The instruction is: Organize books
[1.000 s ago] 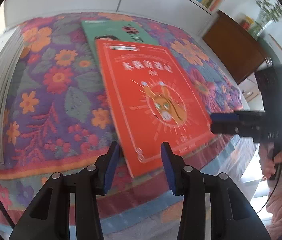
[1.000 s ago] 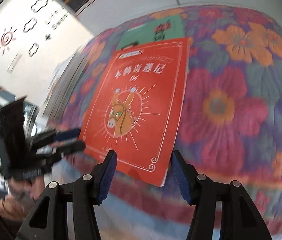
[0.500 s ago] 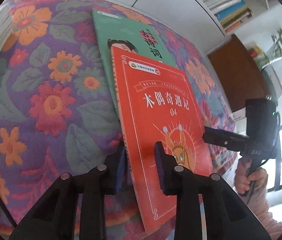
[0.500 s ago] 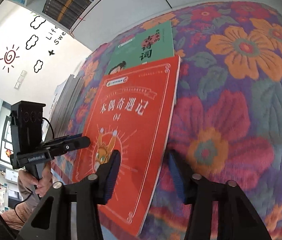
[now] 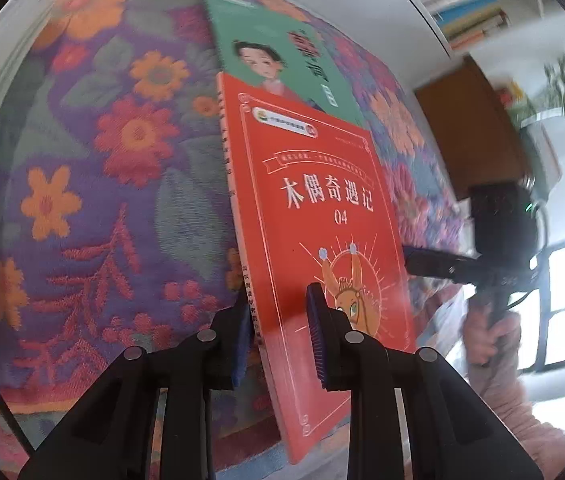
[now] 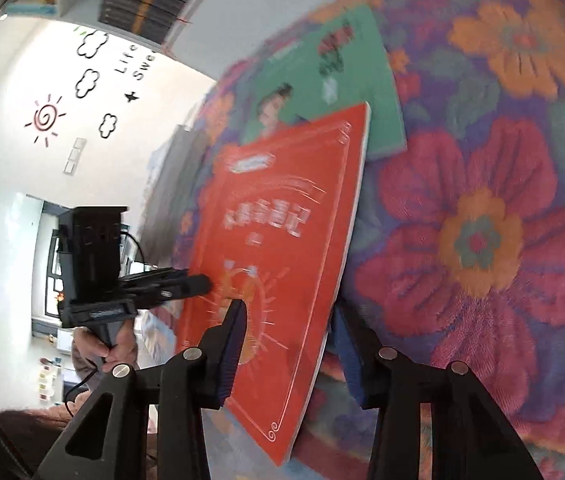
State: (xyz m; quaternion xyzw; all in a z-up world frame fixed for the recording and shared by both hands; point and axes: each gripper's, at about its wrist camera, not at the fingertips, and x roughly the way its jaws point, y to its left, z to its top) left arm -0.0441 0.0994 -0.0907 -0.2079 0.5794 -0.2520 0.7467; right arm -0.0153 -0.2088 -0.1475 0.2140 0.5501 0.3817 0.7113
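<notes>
Now red book (image 5: 322, 216) between both claws' pads.

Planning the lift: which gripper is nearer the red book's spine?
Left. The left gripper clamps the red book at its spine edge; the right gripper, jaws closing, straddles the opposite page edge.

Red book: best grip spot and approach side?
Grip the red book at its near long edges, which overhang the floral cloth: left gripper from the spine side, right gripper from the page side. It is thin and flat, with its far end lying on the green book.
</notes>
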